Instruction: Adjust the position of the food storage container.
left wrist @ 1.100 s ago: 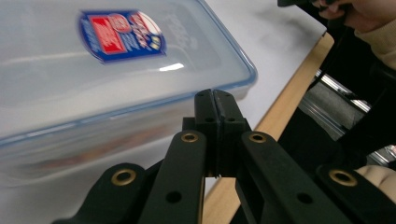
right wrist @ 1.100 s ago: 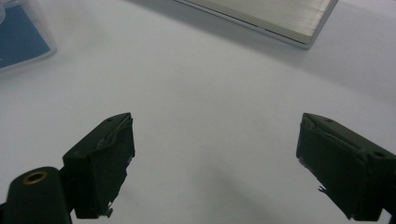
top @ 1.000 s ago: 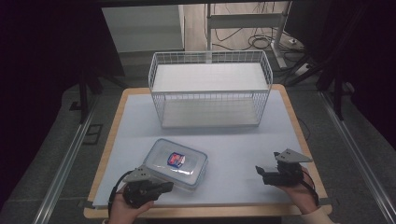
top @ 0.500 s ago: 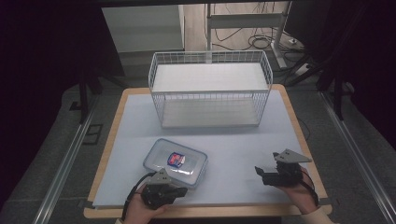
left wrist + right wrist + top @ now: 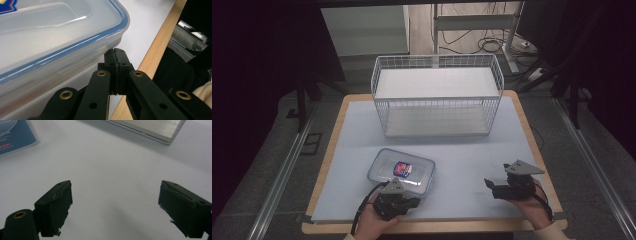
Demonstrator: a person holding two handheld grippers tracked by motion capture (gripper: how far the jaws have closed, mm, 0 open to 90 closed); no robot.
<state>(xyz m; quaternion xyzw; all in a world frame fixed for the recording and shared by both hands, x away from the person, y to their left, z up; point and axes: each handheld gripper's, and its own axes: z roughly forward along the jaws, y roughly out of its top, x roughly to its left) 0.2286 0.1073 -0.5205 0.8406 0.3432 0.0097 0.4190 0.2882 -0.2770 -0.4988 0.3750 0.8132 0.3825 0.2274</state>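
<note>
A clear plastic container (image 5: 402, 172) with a blue-sealed lid and a red-and-blue label lies on the table's front half. My left gripper (image 5: 414, 201) sits at its near right corner. In the left gripper view the black jaws of the left gripper (image 5: 115, 53) are pressed together with nothing between them, and their tips rest just under the lid rim against the container (image 5: 50, 37) wall. My right gripper (image 5: 488, 186) hovers low at the front right, well apart from the container. In the right gripper view the right gripper (image 5: 115, 192) is open over bare table.
A white wire basket (image 5: 437, 95) stands at the back middle of the pale blue mat (image 5: 472, 150). The wooden table edge (image 5: 155, 47) runs close beside the left gripper. A silvery flat edge (image 5: 150, 130) lies ahead of the right gripper.
My left hand has moved right along the table's front and slightly down, up to the container's near corner. The right gripper has stayed put.
</note>
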